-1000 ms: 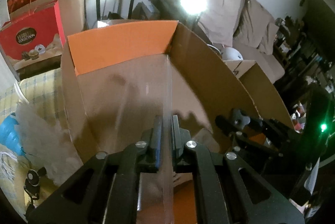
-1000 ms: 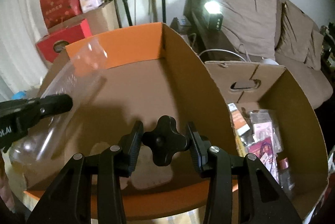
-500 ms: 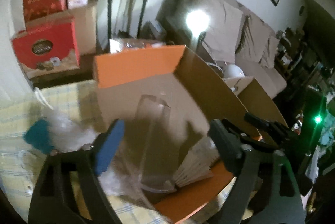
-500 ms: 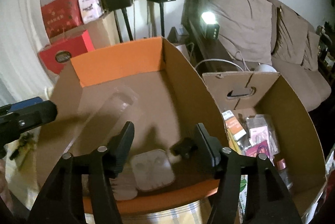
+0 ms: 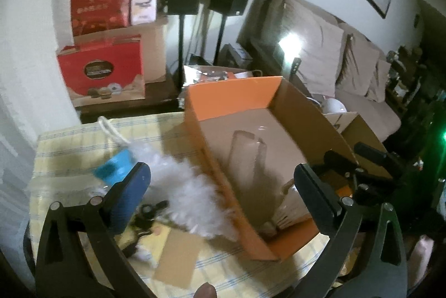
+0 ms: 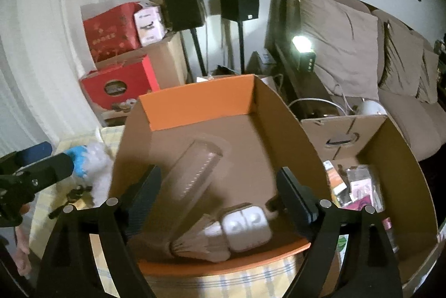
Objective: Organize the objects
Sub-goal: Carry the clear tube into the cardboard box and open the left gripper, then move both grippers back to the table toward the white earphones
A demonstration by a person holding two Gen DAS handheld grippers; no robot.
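An orange cardboard box [image 6: 195,100] stands on the checked tablecloth; it also shows in the left wrist view [image 5: 231,97]. Inside it lie a clear plastic tube [image 6: 195,175] with a shuttlecock [image 6: 200,245] at its near end, a white earphone case [image 6: 246,227] and a black knob [image 6: 271,204]. The tube [image 5: 248,155] also shows in the left wrist view. My right gripper [image 6: 220,194] is open and empty above the box. My left gripper [image 5: 223,192] is open and empty over the box's left wall.
A white feather duster with a blue handle [image 5: 167,175], a small black tripod [image 5: 147,214] and a cardboard piece [image 5: 178,256] lie left of the box. A brown carton [image 6: 390,181] with packets stands at the right. Red boxes [image 6: 120,91], speakers and a sofa stand behind.
My left gripper let go of the clear tube and my right let go of the black knob; both now lie in the box. Both grippers opened wide and drew back and up.
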